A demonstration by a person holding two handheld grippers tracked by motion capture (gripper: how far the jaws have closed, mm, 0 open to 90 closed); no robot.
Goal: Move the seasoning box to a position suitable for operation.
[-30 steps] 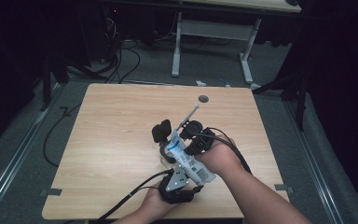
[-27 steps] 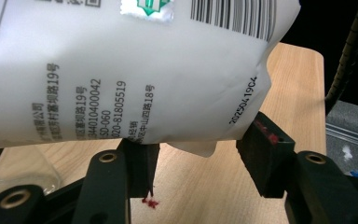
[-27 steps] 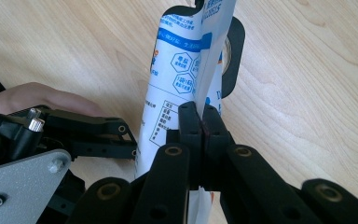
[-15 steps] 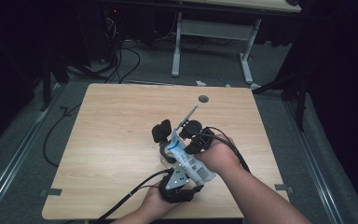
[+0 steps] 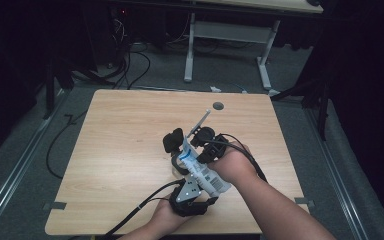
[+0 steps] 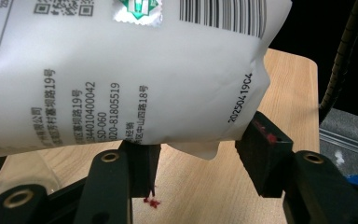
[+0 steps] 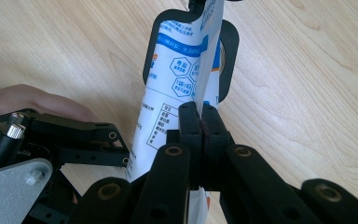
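Two hand-held grippers hold one white pouch (image 7: 177, 88); right hand-held gripper (image 7: 200, 122) pinches its edge; left hand-held gripper (image 6: 198, 156) seemingly clamps its body.

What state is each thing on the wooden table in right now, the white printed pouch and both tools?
White printed plastic pouch: lifted off the table, held between both tools.
Left tool: jaws partly apart, touching the pouch's bottom edge.
Right tool: shut on the pouch's flat edge.
Light wooden table: bare around the hands.

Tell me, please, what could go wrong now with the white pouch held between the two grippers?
The right gripper pinches only the thin edge of the white pouch; a pull could tear it or slip off. The left gripper has its jaws around the pouch's lower end, seemingly loosely, so the pouch might slide out.
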